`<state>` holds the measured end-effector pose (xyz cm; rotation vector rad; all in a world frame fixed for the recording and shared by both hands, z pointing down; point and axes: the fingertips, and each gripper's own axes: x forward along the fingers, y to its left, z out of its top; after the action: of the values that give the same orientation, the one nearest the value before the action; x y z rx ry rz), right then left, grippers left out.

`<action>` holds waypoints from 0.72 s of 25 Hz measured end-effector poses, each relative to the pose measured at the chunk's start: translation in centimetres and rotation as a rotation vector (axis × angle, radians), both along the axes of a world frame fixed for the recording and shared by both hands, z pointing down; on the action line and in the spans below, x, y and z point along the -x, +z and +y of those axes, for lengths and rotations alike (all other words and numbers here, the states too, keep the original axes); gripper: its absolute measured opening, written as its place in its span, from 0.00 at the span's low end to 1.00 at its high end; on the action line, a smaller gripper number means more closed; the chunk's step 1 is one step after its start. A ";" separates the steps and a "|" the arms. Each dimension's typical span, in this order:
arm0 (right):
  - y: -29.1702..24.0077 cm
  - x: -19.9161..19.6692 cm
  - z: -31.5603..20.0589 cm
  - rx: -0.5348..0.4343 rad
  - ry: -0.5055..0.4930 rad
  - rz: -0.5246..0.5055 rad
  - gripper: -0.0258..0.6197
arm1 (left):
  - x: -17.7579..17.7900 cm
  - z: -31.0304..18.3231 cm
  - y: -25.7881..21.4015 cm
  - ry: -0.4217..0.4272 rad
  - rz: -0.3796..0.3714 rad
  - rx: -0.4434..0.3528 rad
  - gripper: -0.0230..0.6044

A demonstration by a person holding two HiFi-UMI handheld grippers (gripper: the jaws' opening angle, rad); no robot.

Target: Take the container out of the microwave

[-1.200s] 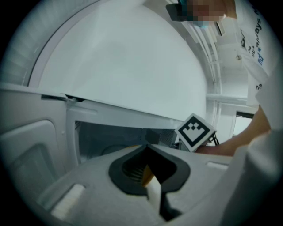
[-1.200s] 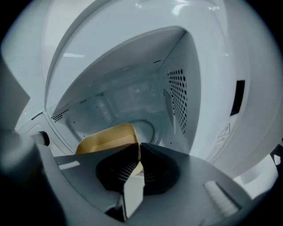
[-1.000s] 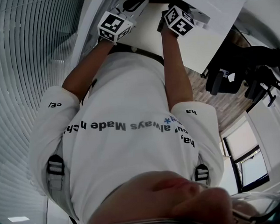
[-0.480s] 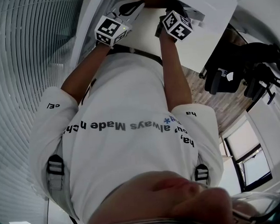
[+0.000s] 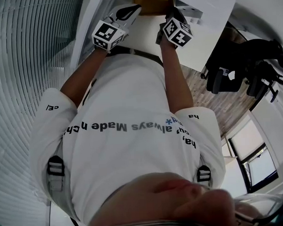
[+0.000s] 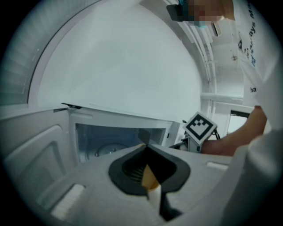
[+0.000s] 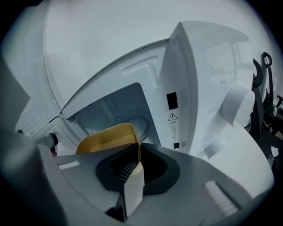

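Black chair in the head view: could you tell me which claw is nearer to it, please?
Right. The right claw is on the side toward the black chair; the left claw is beyond it, farther off.

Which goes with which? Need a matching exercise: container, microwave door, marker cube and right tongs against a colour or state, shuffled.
Things:
1. container
2. microwave door
3. marker cube
4. right tongs

Colour or state:
A. swung open
B. shut on a thin rim
C. yellow
D. black-and-white squares

Pairs: 1-C, 2-A, 3-D, 4-B.
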<state>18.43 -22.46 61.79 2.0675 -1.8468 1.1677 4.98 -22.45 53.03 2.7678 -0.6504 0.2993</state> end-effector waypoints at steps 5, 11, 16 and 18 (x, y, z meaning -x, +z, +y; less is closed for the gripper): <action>0.3 0.0 1.6 0.015 -0.002 -0.009 0.07 | -0.2 0.9 0.0 0.028 -0.004 -0.002 0.04; 0.3 0.1 3.5 0.020 -0.005 -0.007 0.07 | -0.4 2.4 -0.2 0.063 -0.006 -0.007 0.04; 0.2 -0.5 5.2 0.040 0.007 -0.008 0.07 | -0.5 3.2 -0.7 0.092 -0.017 -0.008 0.04; 0.1 -0.8 5.9 0.046 0.015 -0.008 0.07 | -0.5 3.5 -1.1 0.104 -0.018 -0.011 0.04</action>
<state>19.24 -16.52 61.91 2.0581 -1.7941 1.2118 5.51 -18.96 51.92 2.8182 -0.5145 0.3442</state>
